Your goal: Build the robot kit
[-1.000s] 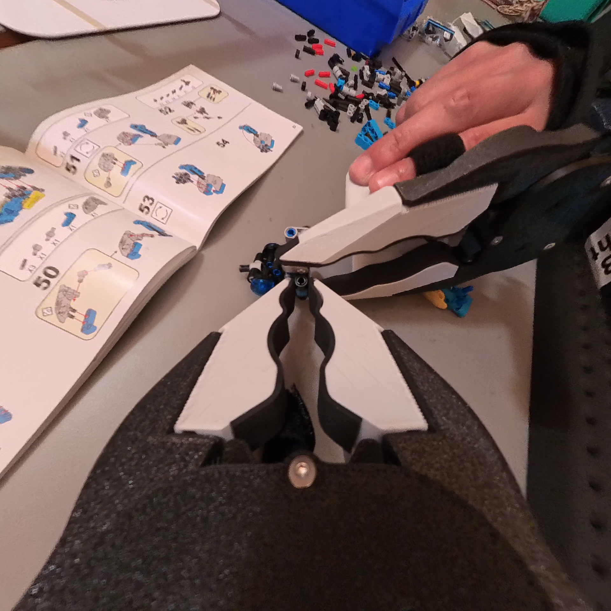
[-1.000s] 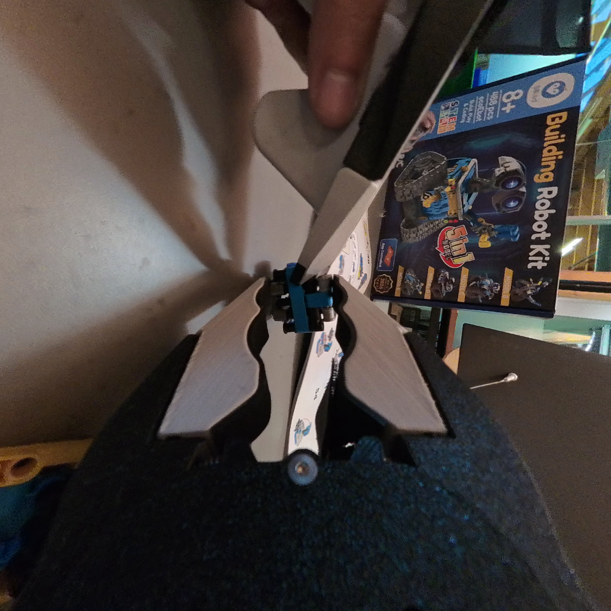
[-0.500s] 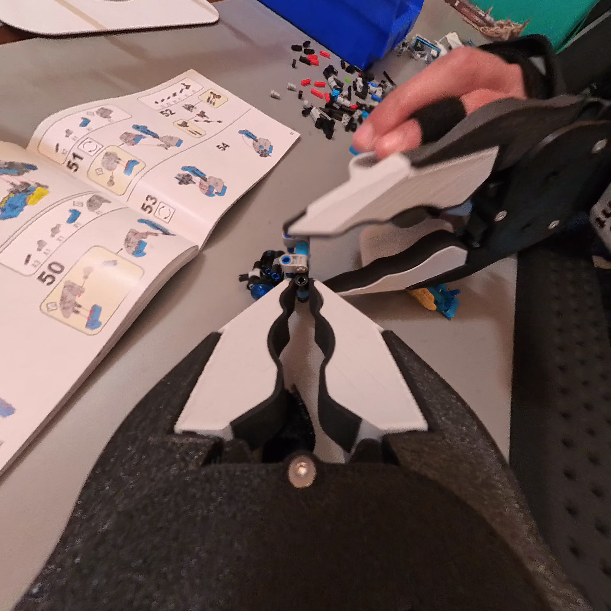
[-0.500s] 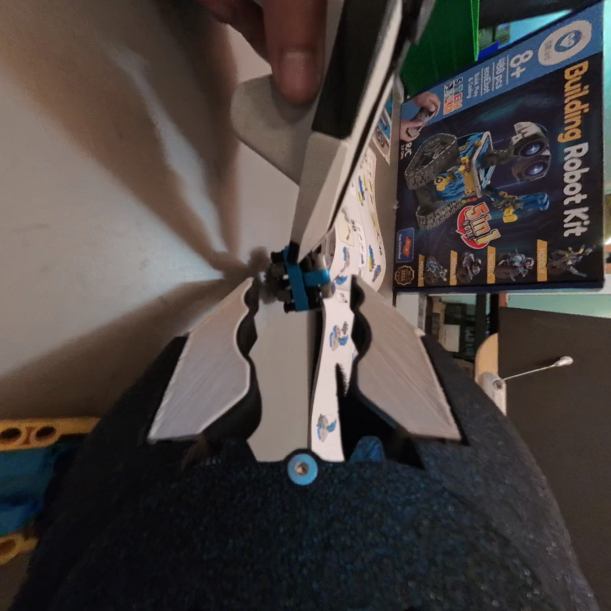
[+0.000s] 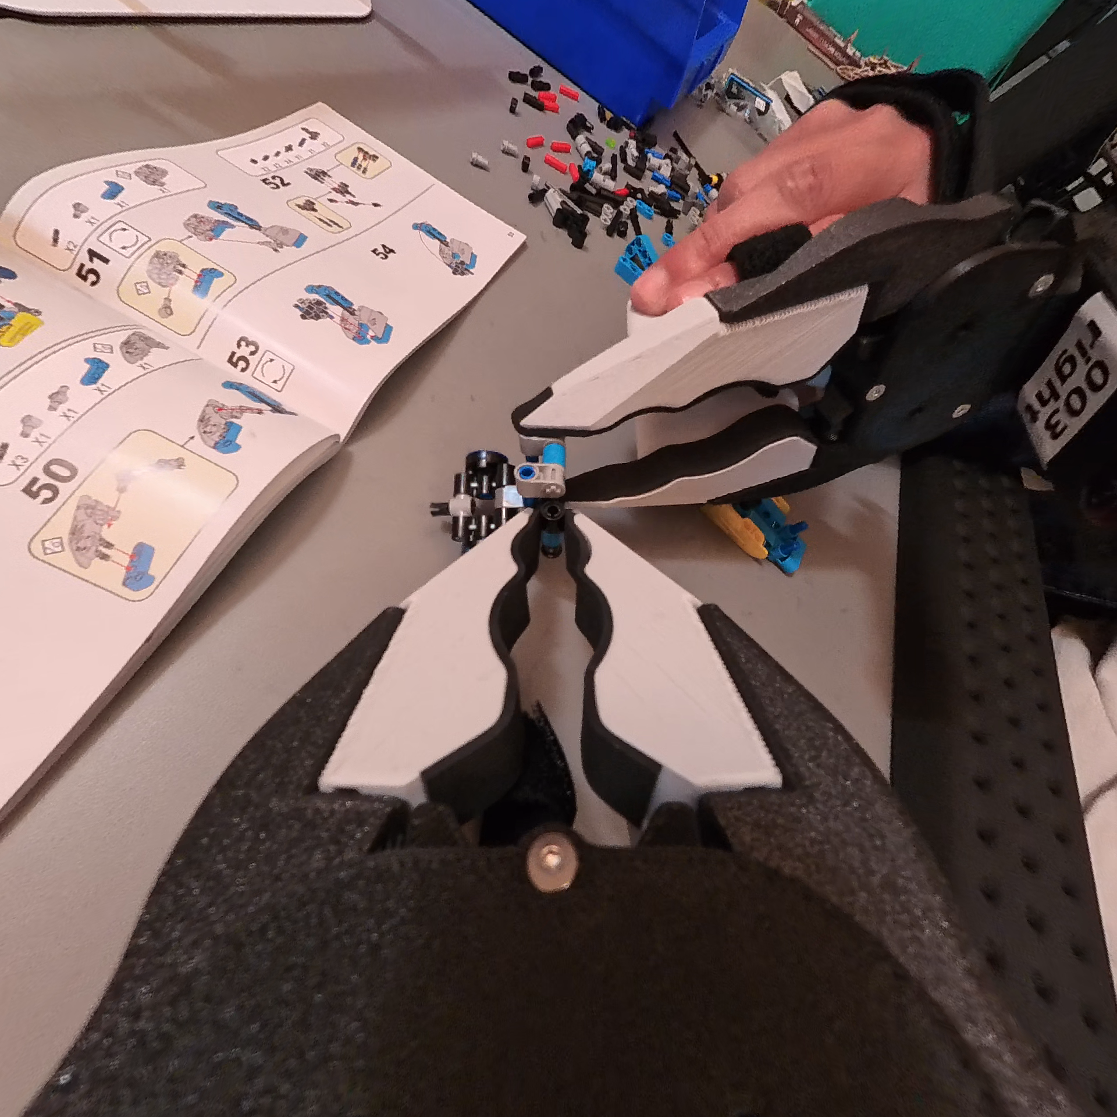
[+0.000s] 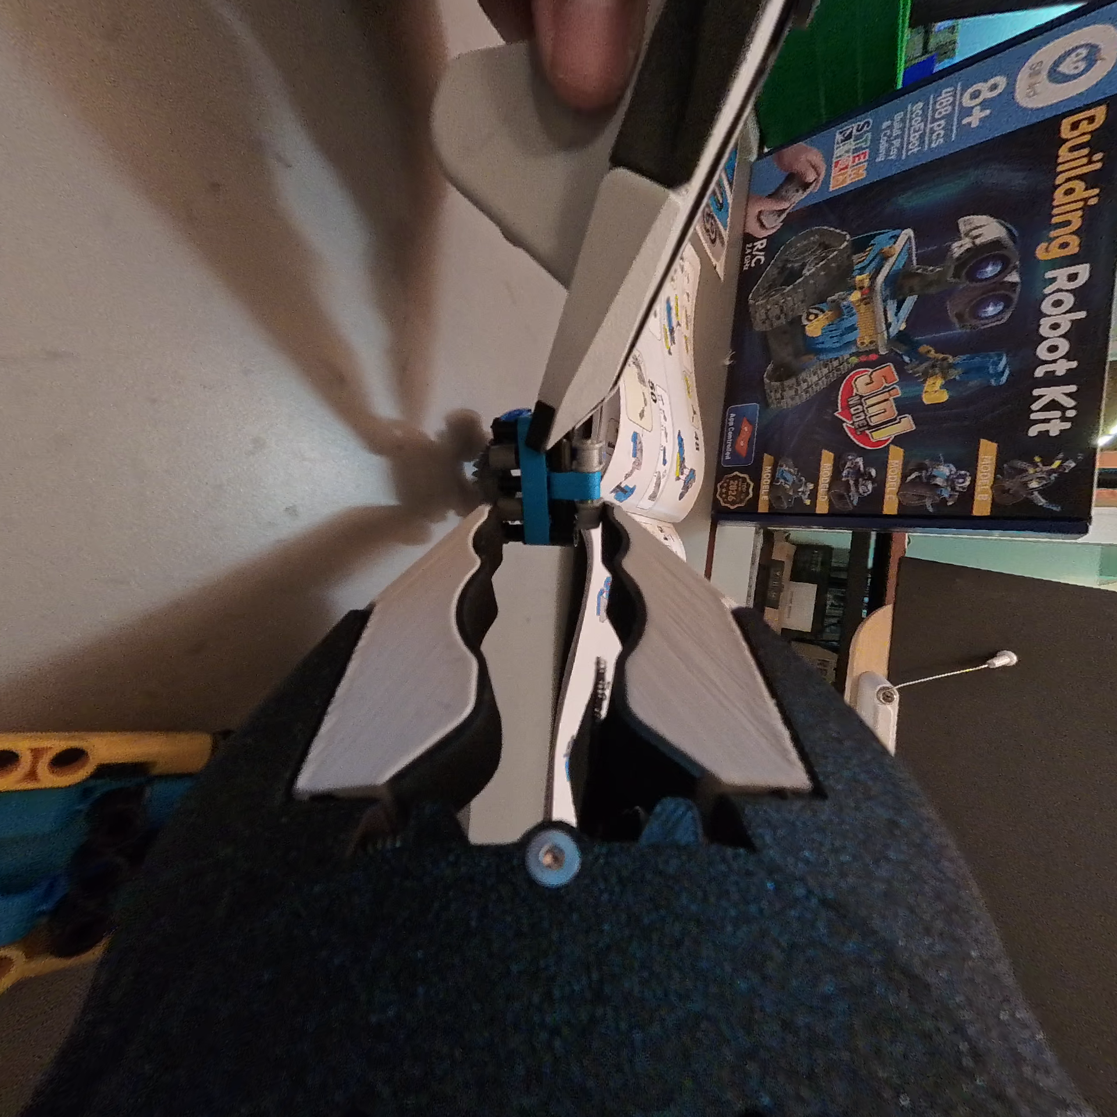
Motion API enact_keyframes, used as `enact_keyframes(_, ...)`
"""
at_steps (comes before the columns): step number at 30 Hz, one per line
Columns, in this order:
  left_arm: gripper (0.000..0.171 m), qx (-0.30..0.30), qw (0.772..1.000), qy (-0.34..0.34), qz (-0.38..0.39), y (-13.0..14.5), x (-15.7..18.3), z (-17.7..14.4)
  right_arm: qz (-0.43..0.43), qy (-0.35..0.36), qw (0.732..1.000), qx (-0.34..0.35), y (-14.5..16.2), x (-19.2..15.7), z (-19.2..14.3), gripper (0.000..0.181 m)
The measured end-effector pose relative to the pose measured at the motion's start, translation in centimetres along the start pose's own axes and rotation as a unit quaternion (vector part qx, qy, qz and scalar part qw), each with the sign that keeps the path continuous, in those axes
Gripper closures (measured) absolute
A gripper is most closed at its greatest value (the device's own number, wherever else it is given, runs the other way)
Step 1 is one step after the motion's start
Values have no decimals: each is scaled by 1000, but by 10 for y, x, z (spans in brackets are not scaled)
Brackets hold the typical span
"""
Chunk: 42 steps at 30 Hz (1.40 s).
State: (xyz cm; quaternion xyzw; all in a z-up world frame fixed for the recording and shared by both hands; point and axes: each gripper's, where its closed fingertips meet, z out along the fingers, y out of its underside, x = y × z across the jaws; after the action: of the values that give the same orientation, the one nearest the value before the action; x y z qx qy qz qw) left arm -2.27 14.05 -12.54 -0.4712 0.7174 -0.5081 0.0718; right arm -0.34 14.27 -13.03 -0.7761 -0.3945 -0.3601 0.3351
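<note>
My left gripper (image 5: 549, 524) is clenched on the little black-and-blue brick assembly (image 5: 483, 495) just off the table (image 5: 375, 580), right gripper (image 5: 544, 450) pinching its grey connector (image 5: 540, 480), so I reckon any twist could pop a pin loose.

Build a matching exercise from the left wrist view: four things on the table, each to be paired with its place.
Things:
1. booklet
2. blue bin
3. loose parts
4. yellow-and-blue piece

Places:
A. under the right gripper
B. far edge, top centre
C. left side, lying open
D. between the bin and the hand

Pairs: 1-C, 2-B, 3-D, 4-A
</note>
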Motion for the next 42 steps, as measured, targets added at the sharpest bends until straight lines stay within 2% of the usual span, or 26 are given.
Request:
enact_keyframes(4,165,9,1000,2,-8,-4,-2,-3,50,-16,999,11,-1,2,2,147)
enact_keyframes(7,164,18,1000,5,-21,-6,-3,-6,31,21,999,34,-11,9,-5,139)
enact_keyframes(11,164,28,999,29,-34,-9,4,-5,25,20,999,35,-20,8,-4,138)
enact_keyframes(21,164,26,998,33,-47,-6,4,-2,48,-10,998,28,-19,4,-2,149)
enact_keyframes(26,164,41,998,39,-41,-11,6,-5,35,14,999,30,-20,10,-7,150)
enact_keyframes(29,164,39,998,36,-33,-11,6,-6,68,-6,997,36,-20,10,-5,149)
enact_keyframes(31,164,51,996,59,-43,-16,10,-10,129,-24,989,68,-22,14,-11,146)
enact_keyframes(33,164,61,995,63,-37,-20,11,-14,220,-69,966,116,-21,19,-30,124)
enact_keyframes(34,164,65,995,68,-28,-21,14,-15,276,-97,947,132,-15,22,-40,123)
enact_keyframes(35,165,71,994,81,-17,-23,20,-15,332,-134,923,142,-6,21,-48,127)
enact_keyframes(37,164,69,992,104,15,-24,35,-10,439,-199,863,151,14,14,-62,119)
enact_keyframes(38,164,64,991,113,35,-23,42,-6,476,-232,832,163,20,7,-71,132)
enact_keyframes(39,164,55,989,126,54,-21,50,-1,503,-278,799,174,22,-4,-83,136)
enact_keyframes(40,164,46,987,135,72,-20,57,5,527,-297,777,173,28,-12,-90,135)
enact_keyframes(42,164,30,983,149,105,-19,70,17,550,-285,763,186,32,-20,-103,139)
